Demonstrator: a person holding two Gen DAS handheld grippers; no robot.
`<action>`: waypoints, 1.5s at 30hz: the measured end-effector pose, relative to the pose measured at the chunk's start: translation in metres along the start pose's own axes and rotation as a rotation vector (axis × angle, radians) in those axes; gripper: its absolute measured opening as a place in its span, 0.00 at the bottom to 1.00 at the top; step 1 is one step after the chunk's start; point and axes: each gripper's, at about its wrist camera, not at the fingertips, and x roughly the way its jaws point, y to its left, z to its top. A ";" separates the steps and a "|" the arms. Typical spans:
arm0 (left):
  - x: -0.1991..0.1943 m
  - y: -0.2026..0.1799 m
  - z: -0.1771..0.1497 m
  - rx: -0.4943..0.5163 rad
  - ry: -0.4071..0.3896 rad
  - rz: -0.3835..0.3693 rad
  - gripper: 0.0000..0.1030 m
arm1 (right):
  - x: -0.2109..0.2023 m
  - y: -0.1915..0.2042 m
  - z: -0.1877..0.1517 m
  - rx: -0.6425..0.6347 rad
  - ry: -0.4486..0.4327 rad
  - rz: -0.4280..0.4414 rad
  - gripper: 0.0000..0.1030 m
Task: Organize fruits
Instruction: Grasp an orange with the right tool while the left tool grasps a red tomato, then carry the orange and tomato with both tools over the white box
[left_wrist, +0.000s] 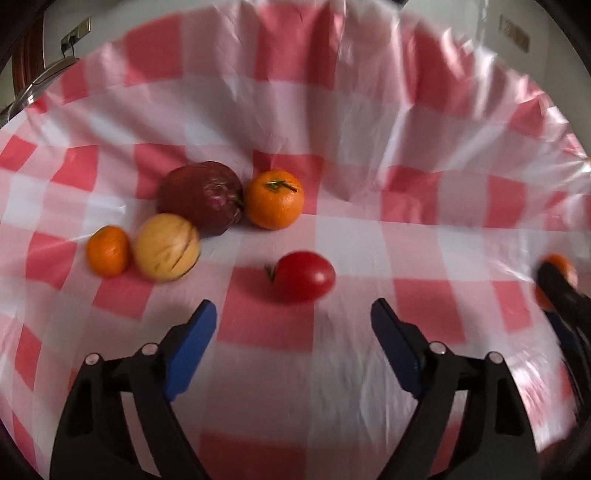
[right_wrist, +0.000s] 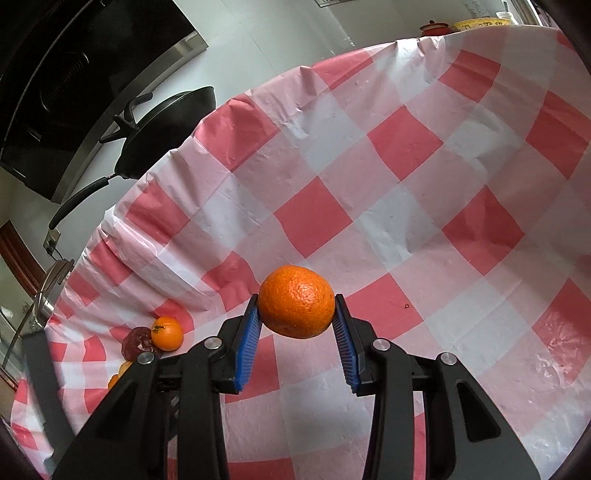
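Left wrist view gives me the tabletop (left_wrist: 332, 110) under its red and white checked cloth, blurred by motion. My left claw (left_wrist: 293, 314) stands wide with nothing between its blue pads (left_wrist: 192, 350), and a red tomato (left_wrist: 303, 276) lies just beyond the tips. Further back on the left I see a cluster: a dark red fruit (left_wrist: 201, 195), a pale yellow fruit (left_wrist: 167, 246) touching it in front, an orange (left_wrist: 274, 199) with a green stem just beside it on the right, and a smaller orange (left_wrist: 108, 251) at the left end. From the right wrist view, my right claw (right_wrist: 297, 301) is clamped on another orange (right_wrist: 296, 301), which hangs clear above the cloth, well apart from the cluster
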 end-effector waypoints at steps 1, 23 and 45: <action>0.006 -0.001 0.003 -0.006 0.018 -0.003 0.69 | 0.001 0.001 0.000 -0.002 0.002 0.002 0.38; -0.086 0.057 -0.062 -0.175 -0.210 -0.023 0.37 | 0.005 0.003 -0.001 -0.003 0.023 0.015 0.38; -0.271 0.207 -0.283 -0.255 -0.215 0.239 0.37 | -0.119 0.111 -0.154 -0.333 0.391 0.384 0.38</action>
